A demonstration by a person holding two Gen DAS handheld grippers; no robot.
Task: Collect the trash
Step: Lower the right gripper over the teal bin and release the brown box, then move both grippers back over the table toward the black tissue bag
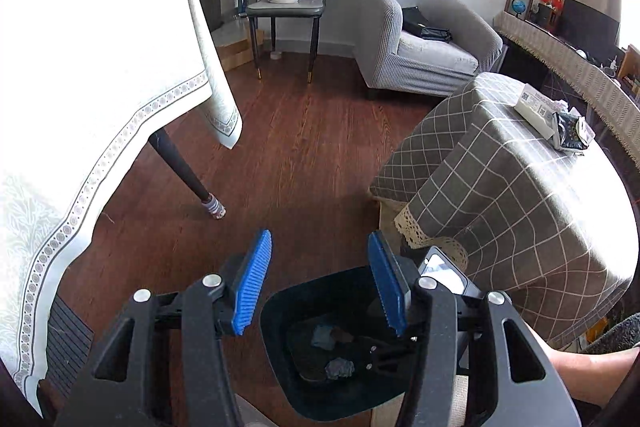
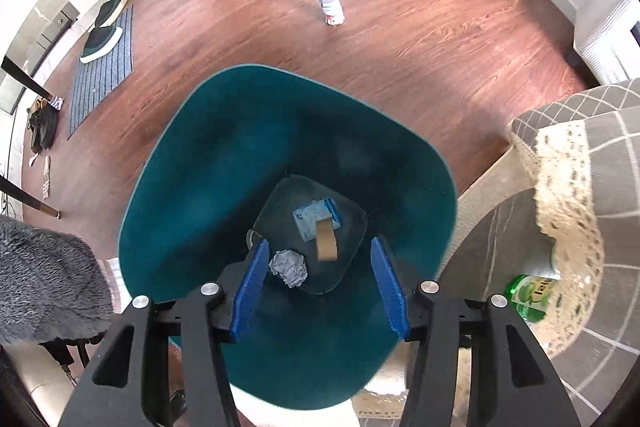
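A teal bin [image 2: 240, 155] stands on the wooden floor, straight below my right gripper [image 2: 319, 243]. That gripper is open with nothing between its blue pads. On the bin's bottom lie a crumpled paper ball [image 2: 289, 267], a blue-and-white packet [image 2: 310, 217] and a brown cardboard strip [image 2: 326, 241]. In the left wrist view the same bin [image 1: 280, 301] looks dark, with the paper ball [image 1: 340, 367] inside. My left gripper [image 1: 319, 234] is open and empty, higher up and pointing over the floor. A dark snack bag [image 1: 570, 133] and a white box [image 1: 534, 107] rest on the checked table.
A white-clothed table [image 1: 100, 67] with a dark leg [image 1: 180, 167] stands left. The checked tablecloth [image 1: 520, 195] hangs close on the right, with a green bottle [image 2: 530, 293] under it. A grey armchair [image 1: 420, 43] sits behind. A doormat [image 2: 102, 79] holds shoes.
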